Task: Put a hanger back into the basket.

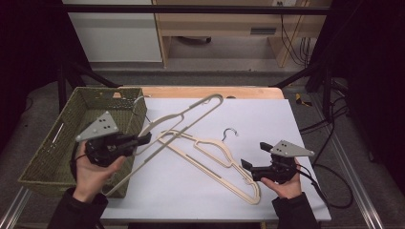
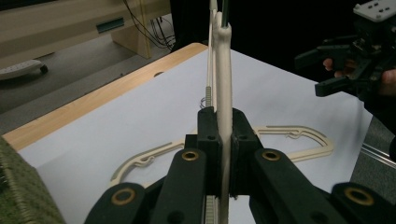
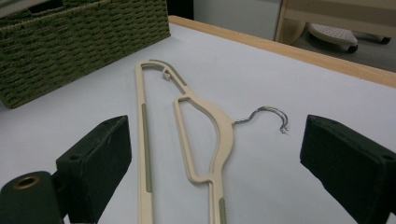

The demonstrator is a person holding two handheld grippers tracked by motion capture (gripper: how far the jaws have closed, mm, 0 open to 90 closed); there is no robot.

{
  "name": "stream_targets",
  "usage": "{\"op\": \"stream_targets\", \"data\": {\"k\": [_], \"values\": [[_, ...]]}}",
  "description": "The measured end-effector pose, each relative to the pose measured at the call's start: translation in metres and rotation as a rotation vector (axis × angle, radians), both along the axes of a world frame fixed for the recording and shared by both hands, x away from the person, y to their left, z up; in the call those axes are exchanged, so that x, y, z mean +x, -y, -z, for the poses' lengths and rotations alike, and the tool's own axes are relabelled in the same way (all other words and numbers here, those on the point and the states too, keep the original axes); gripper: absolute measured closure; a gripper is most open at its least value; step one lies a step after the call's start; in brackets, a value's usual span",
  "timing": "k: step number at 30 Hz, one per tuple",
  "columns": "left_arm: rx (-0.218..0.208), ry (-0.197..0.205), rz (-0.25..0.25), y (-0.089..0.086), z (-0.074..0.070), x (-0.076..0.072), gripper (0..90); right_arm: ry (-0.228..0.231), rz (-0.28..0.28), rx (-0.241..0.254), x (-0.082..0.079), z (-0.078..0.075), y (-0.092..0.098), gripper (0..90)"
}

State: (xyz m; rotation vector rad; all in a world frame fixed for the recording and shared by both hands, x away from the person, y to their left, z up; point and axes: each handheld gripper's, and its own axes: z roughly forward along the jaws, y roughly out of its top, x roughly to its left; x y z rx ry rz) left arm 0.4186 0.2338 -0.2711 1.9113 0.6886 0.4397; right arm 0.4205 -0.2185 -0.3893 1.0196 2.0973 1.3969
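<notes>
Two beige plastic hangers with metal hooks are here. One hanger (image 1: 187,119) is lifted at a slant above the table, and my left gripper (image 1: 144,139) is shut on its lower bar beside the basket. In the left gripper view the jaws (image 2: 223,116) clamp that hanger (image 2: 223,65) edge-on. The other hanger (image 1: 215,160) lies flat on the white sheet (image 1: 272,119), its hook (image 1: 229,132) pointing to the far side. My right gripper (image 1: 253,156) hovers open at this hanger's right end, with nothing between its pads. In the right gripper view (image 3: 219,163) the flat hanger (image 3: 205,126) lies just ahead.
A green woven basket (image 1: 107,88) stands at the table's left, also seen in the right gripper view (image 3: 84,42). The wooden table edge (image 1: 210,91) runs along the back. Black frame posts and cables flank the table. My right gripper (image 2: 327,70) appears far off in the left gripper view.
</notes>
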Motion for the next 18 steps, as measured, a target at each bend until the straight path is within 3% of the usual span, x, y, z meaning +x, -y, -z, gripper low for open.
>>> {"op": "stream_targets", "data": {"k": [6, 8, 10, 18], "values": [[0.03, 0.006, -0.038, -0.027, -0.016, 0.015, 85.7, -0.003, 0.011, 0.002, -0.001, 0.001, 0.006, 9.1], [0.031, 0.006, -0.044, -0.032, -0.018, 0.018, 85.7, -0.002, 0.012, 0.0, -0.001, 0.001, 0.006, 9.1], [0.024, 0.013, -0.056, -0.048, -0.023, 0.027, 85.7, -0.002, 0.016, 0.003, -0.001, 0.001, 0.006, 8.9], [0.039, 0.024, -0.116, -0.089, -0.023, 0.047, 85.7, -0.005, 0.017, 0.001, 0.0, 0.002, 0.006, 8.7]]}}
